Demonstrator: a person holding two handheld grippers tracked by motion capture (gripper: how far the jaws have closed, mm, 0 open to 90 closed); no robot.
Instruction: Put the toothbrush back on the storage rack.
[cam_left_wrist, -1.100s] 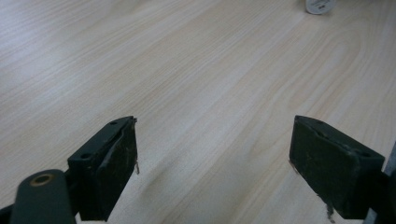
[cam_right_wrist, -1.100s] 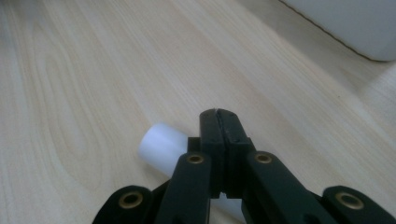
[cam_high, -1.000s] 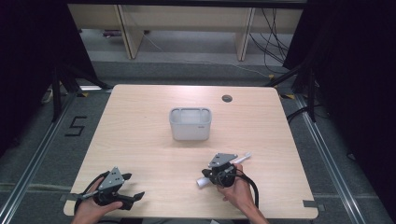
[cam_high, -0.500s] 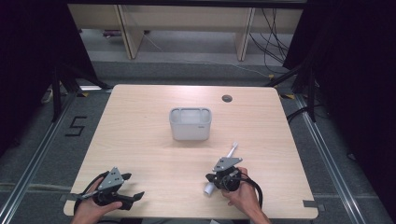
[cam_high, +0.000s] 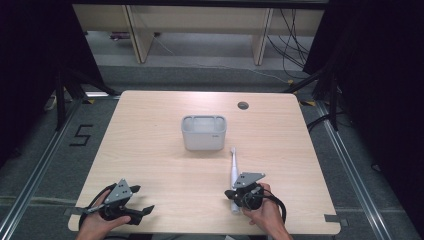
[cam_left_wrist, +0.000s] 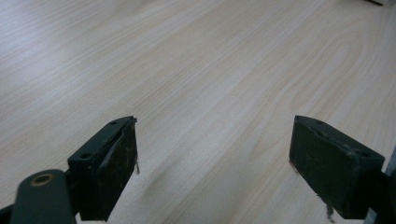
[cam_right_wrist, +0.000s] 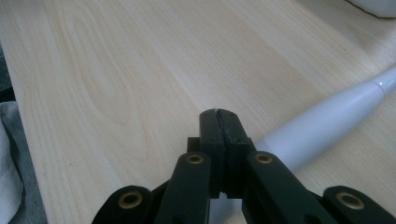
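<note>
R tool is clamped on the white toothbrush w/ its tip aimed ahead at the grey bin, probably to drop it in; L tool idles wide apart on the surface.

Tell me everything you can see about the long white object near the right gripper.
The white object is a slim wand that looks like smooth plastic, perhaps an electric toothbrush: a thicker round handle narrows to a thin neck. It lies flat on the wooden table, its thin end pointing toward the grey bin without touching it. The right gripper, jaws shut, is beside its thick end.
</note>
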